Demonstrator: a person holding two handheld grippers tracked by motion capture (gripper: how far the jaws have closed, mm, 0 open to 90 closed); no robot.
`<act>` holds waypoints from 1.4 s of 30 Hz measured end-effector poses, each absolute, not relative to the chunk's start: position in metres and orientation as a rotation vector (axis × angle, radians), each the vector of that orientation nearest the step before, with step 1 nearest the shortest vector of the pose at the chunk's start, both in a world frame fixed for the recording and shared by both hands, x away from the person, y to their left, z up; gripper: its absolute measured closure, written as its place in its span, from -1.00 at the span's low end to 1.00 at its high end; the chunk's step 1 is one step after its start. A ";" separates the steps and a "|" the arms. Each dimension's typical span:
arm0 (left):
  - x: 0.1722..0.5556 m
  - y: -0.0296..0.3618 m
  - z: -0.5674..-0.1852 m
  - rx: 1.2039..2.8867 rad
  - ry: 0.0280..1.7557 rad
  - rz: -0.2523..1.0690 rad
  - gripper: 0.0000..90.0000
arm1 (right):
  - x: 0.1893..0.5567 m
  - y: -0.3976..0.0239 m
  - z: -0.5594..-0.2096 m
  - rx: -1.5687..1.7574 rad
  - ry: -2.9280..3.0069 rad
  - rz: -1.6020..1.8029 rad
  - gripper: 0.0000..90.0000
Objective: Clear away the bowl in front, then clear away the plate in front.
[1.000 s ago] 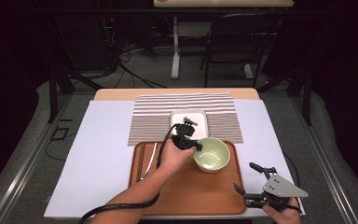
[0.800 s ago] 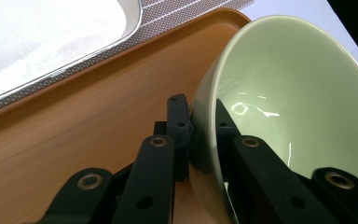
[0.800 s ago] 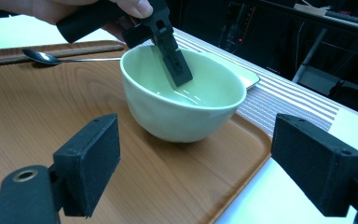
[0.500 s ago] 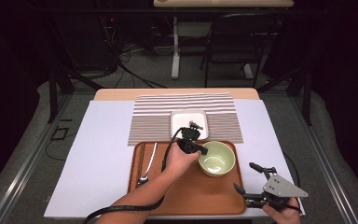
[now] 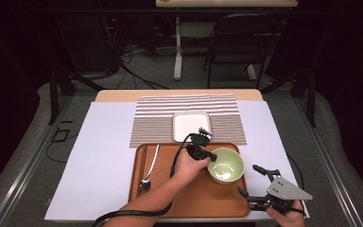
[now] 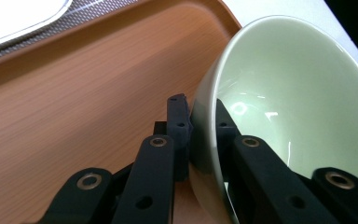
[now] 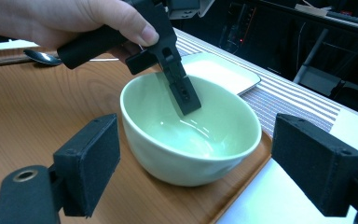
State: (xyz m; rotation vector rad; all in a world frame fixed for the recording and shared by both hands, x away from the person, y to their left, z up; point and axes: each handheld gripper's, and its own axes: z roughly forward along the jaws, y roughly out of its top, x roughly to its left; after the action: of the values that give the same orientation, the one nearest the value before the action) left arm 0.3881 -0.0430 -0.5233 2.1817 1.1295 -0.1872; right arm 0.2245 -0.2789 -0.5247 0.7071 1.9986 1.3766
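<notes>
A pale green bowl (image 5: 226,165) sits on the right part of a wooden tray (image 5: 194,198). My left gripper (image 5: 209,156) is shut on the bowl's left rim. In the left gripper view one jaw lies inside the bowl (image 6: 284,93) and the other presses on its outer wall. The right gripper view shows the same hold on the bowl (image 7: 191,140) by the left gripper (image 7: 184,93). My right gripper (image 5: 249,179) stands open at the tray's front right corner and points at the bowl. Its pads (image 7: 91,163) are wide apart and touch nothing.
A metal spoon (image 5: 150,165) and dark chopsticks (image 5: 142,161) lie at the tray's left side. A white square plate (image 5: 191,125) rests on a striped placemat (image 5: 160,118) behind the tray. A white sheet (image 5: 99,161) covers the table.
My left hand has moved to the right and a little nearer, and the bowl has shifted with it. The right gripper has stayed where it was.
</notes>
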 end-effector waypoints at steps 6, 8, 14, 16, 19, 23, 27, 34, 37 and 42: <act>0.387 -0.046 -0.524 2.183 1.111 -0.185 0.84 | 0.224 -0.279 -0.525 0.708 1.999 1.377 -0.66; 0.387 -0.046 -0.525 2.174 1.116 -0.189 0.83 | 0.224 -0.279 -0.525 0.708 1.998 1.376 -0.66; 0.389 -0.041 -0.523 2.125 1.132 -0.241 0.73 | 0.224 -0.279 -0.525 0.709 1.998 1.376 -0.66; 0.389 -0.039 -0.519 2.104 1.133 -0.247 0.65 | 0.224 -0.279 -0.525 0.706 1.998 1.374 -0.66; 0.389 -0.036 -0.514 2.099 1.139 -0.230 0.52 | 0.224 -0.279 -0.525 0.707 1.999 1.373 -0.66; 0.389 -0.030 -0.509 2.072 1.149 -0.213 0.28 | 0.224 -0.279 -0.525 0.706 1.998 1.372 -0.66; 0.390 -0.026 -0.506 2.046 1.151 -0.167 0.05 | 0.224 -0.279 -0.525 0.705 2.000 1.370 -0.66; 0.395 -0.013 -0.499 2.031 1.169 -0.121 -0.04 | 0.224 -0.279 -0.525 0.707 1.998 1.370 -0.66; 0.396 -0.007 -0.495 2.025 1.178 -0.110 -0.04 | 0.224 -0.279 -0.525 0.707 1.998 1.371 -0.66; 0.397 0.001 -0.487 2.017 1.182 -0.097 -0.04 | 0.225 -0.279 -0.525 0.705 1.999 1.369 -0.66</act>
State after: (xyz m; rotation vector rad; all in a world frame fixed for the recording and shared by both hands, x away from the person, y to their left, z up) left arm 0.3973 0.0013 -0.4870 2.0169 1.1817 -0.0967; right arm 0.2246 -0.2789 -0.5248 0.7052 1.9986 1.3688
